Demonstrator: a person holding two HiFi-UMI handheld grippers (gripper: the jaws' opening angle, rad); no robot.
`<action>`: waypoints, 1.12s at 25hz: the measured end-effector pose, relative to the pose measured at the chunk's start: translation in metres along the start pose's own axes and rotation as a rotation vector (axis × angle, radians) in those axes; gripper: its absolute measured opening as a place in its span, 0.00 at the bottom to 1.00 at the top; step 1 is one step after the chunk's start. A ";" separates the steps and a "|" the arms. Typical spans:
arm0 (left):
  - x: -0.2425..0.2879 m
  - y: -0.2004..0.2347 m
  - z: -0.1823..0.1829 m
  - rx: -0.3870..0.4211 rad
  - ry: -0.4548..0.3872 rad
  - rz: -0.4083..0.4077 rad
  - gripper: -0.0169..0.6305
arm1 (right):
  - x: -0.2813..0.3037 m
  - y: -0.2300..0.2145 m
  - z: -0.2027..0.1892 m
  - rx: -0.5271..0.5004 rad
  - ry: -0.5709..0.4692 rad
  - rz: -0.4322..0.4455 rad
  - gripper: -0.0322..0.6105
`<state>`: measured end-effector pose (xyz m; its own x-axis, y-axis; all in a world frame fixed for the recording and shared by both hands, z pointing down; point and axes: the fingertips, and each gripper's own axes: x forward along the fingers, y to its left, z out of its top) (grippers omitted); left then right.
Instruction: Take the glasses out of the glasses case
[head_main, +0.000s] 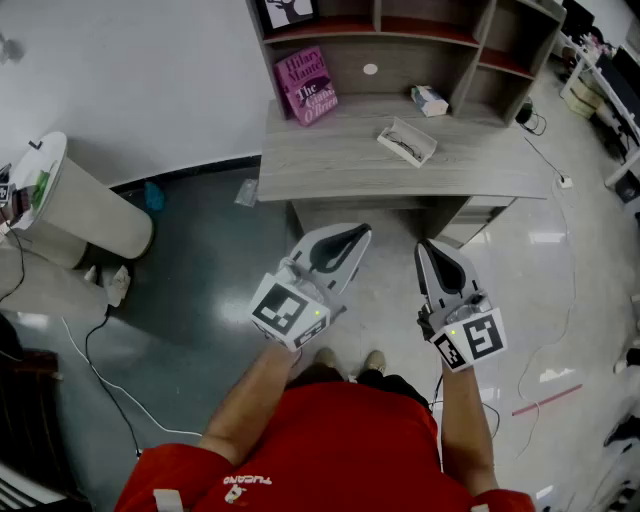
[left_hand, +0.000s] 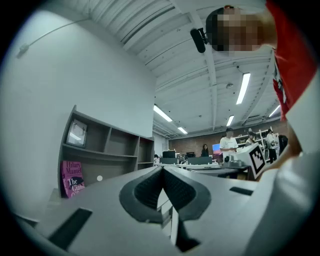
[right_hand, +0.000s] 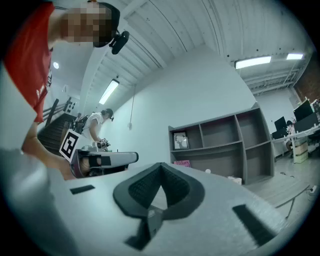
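Lying on woodgrain desk (head_main: 330, 160), boxy white glasses case (head_main: 407, 141); left gripper (head_main: 356, 234), right gripper (head_main: 427, 247): ribbed fingers (left_hand: 145, 192) closed

Your shirt (head_main: 330, 440): red, short sleeves, white lettering. Your left gripper (head_main: 354, 236), right gripper (head_main: 427, 248): white shells, black-and-white marker cubes.

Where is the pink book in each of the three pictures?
Head view: the pink book stands at the top, a bit left of the middle, in the shelf unit's bottom left space.
Left gripper view: low at the left edge.
Right gripper view: small, just right of the middle.
Shared landmark: the grey shelf unit around the book.
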<state>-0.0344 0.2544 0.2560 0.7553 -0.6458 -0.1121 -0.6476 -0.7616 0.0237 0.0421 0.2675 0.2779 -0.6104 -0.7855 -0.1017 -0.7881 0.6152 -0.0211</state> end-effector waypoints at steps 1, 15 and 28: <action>0.001 -0.001 0.000 0.001 0.001 0.000 0.04 | 0.000 0.000 0.001 0.009 -0.007 0.008 0.05; 0.019 -0.008 -0.008 0.006 0.021 0.047 0.04 | -0.016 -0.024 0.003 0.050 -0.035 0.029 0.06; 0.077 -0.028 -0.016 0.048 0.025 0.099 0.04 | -0.030 -0.082 0.010 0.040 -0.069 0.077 0.06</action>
<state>0.0435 0.2248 0.2625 0.6893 -0.7193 -0.0865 -0.7228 -0.6909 -0.0138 0.1255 0.2416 0.2725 -0.6609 -0.7304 -0.1724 -0.7347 0.6765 -0.0498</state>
